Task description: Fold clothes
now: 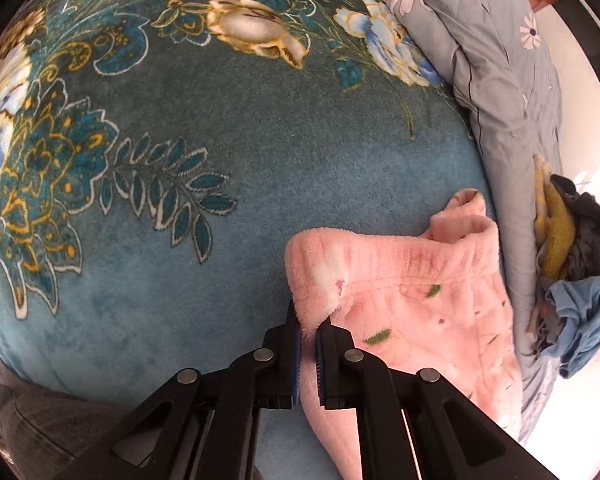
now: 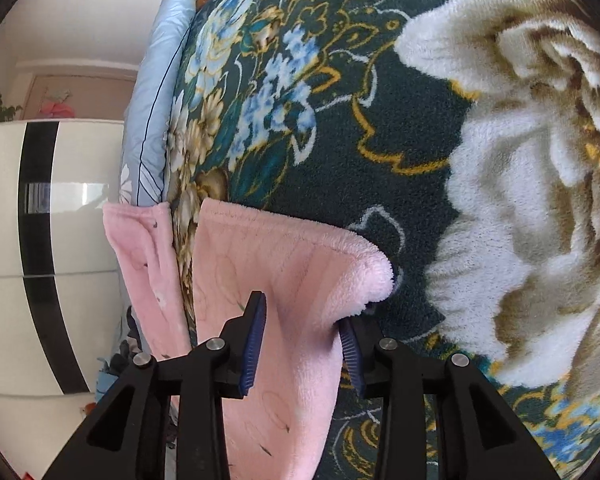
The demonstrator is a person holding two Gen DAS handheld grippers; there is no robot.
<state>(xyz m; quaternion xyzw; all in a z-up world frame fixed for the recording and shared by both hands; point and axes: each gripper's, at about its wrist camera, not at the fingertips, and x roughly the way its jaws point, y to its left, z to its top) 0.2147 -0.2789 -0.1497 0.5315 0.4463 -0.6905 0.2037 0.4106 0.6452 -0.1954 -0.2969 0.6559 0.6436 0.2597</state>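
Pink fleece pyjama trousers (image 1: 412,312) with small green leaf prints lie on a teal floral blanket (image 1: 228,184). My left gripper (image 1: 309,332) is shut on the corner of their elastic waistband. In the right wrist view the pink trouser leg (image 2: 284,280) lies between the fingers of my right gripper (image 2: 302,320). Its jaws stand apart around the leg's hem, and the fabric drapes over the right finger (image 2: 350,352). The second leg (image 2: 140,264) lies to the left.
A grey-blue flowered quilt (image 1: 496,80) lies along the blanket's right side. A heap of yellow, dark and blue clothes (image 1: 572,272) sits on it. A white wardrobe with a black stripe (image 2: 40,240) stands beyond the bed.
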